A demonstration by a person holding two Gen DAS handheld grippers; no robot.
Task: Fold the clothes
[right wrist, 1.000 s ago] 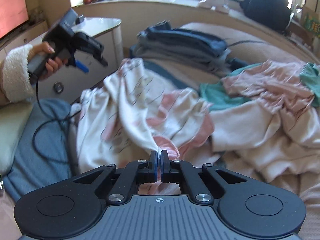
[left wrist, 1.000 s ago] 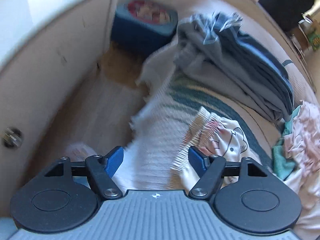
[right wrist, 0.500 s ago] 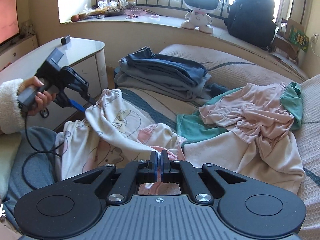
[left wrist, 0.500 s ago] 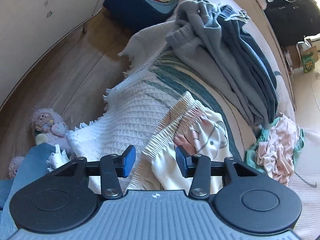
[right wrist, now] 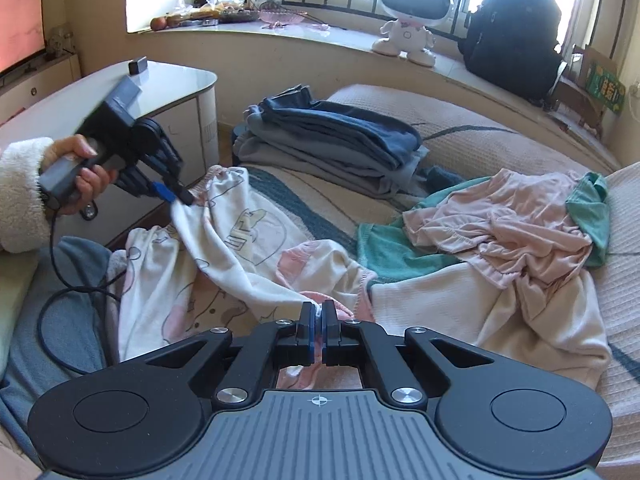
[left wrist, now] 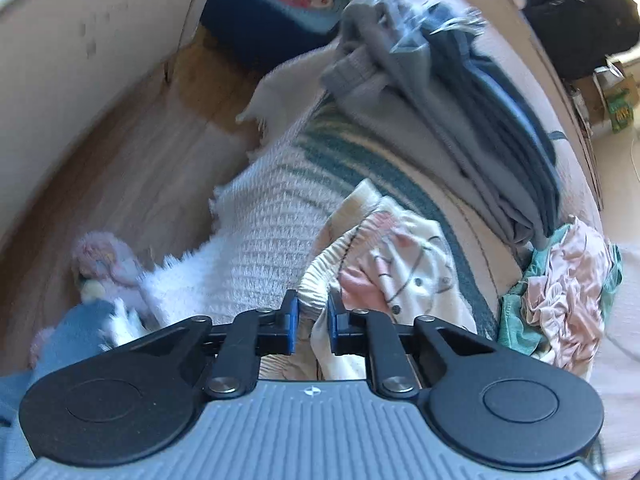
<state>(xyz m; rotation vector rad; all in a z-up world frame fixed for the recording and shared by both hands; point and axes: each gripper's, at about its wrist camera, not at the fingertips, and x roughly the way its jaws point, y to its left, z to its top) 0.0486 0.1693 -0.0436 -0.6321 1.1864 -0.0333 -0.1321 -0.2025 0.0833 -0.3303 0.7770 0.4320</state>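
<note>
Right — left gripper (left wrist: 312, 316) jaws have just been closing, now pinching the gathered waistband of the cream printed pants (right wrist: 248, 240). Right gripper (right wrist: 319, 326) clamped tight on the pants' other end — fabric stretched between both, above the bed (right wrist: 480, 140), folded stack (right wrist: 332, 140) behind.

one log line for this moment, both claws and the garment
left claw: just closing on waistband | right claw: shut on hem | cream printed pants: stretched between claws above bed | phase: both ends gripped
</note>
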